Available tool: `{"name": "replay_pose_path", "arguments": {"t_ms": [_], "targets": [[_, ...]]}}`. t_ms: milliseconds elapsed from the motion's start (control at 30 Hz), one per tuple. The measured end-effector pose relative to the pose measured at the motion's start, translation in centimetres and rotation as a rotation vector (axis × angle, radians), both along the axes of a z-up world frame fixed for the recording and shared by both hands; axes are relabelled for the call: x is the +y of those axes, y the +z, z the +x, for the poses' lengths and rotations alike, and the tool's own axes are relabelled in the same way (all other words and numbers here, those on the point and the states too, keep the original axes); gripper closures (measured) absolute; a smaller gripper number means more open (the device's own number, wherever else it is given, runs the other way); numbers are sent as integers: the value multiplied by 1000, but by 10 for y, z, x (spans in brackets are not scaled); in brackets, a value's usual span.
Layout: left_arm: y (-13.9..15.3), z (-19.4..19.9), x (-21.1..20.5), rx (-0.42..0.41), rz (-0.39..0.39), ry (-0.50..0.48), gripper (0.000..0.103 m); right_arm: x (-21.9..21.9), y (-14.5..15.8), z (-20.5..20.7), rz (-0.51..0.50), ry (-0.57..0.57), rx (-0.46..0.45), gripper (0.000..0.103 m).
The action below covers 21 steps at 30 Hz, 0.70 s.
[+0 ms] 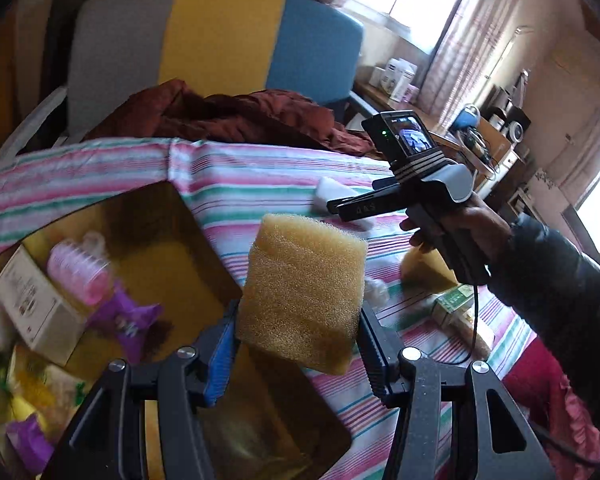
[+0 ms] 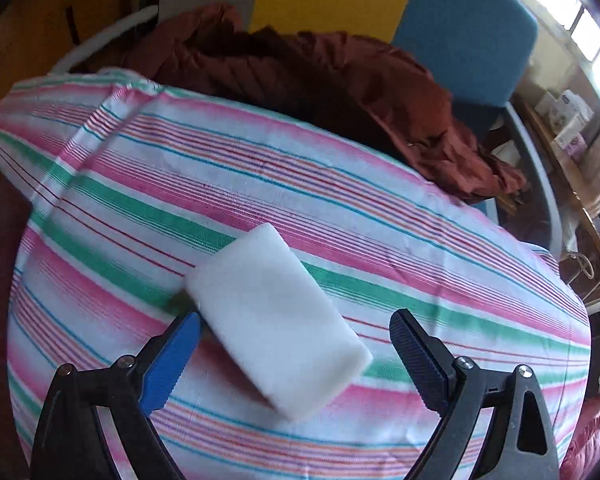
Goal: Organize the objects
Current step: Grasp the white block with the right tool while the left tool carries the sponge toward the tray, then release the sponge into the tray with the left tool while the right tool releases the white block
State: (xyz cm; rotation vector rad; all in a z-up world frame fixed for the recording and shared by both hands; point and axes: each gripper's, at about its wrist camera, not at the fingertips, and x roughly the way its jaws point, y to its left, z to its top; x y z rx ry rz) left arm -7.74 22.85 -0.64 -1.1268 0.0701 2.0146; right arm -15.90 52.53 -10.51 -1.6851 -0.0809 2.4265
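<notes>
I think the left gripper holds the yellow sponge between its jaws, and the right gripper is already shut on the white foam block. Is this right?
Not quite. The left gripper does hold the yellow sponge, but the right gripper is not shut on the white foam block. The right wrist view shows its jaws standing wide apart on either side of the block, which lies on the striped cloth.

I can read almost nothing here: my right gripper (image 1: pixel 342 210) carries some small pale marks on its dark finger at centre right of the left wrist view, too blurred to make out. The white box (image 1: pixel 36 306) at lower left has print I cannot read.
</notes>
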Motion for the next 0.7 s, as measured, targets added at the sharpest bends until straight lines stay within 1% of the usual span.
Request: {"name": "replay_pose_path", "arguments": {"t_ms": [67,100,133,167,233,333,433,500,600,700], "targets": [[-3,-2,-8,-12,-3,21,48,2,-10,-5,-11,-11,-25,6],[-6,-3,-13,-19,-4,34,48,4,-9,-4,-51,-25,-14,11],[-7,-3,-17,-25,-3,42,48,6,-8,-2,-95,-32,-11,25],[-9,-4,-21,-32,-5,51,48,5,-7,2,-117,-37,-3,29],[-11,-5,-28,-35,-8,67,48,-1,-6,10,-83,-30,-6,33],[-12,-3,-43,-37,-12,95,48,-13,3,24,-55,-29,10,34],[-12,-1,-64,-39,-17,134,48,-29,26,41,-69,-30,69,34],[-13,1,-78,-39,-22,165,48,-43,41,50,-90,-21,105,34],[-13,5,-101,-39,-23,212,48,-76,64,62,-147,9,166,34],[-9,10,-125,-23,-22,258,48,-114,85,72,-207,36,204,34]]}}
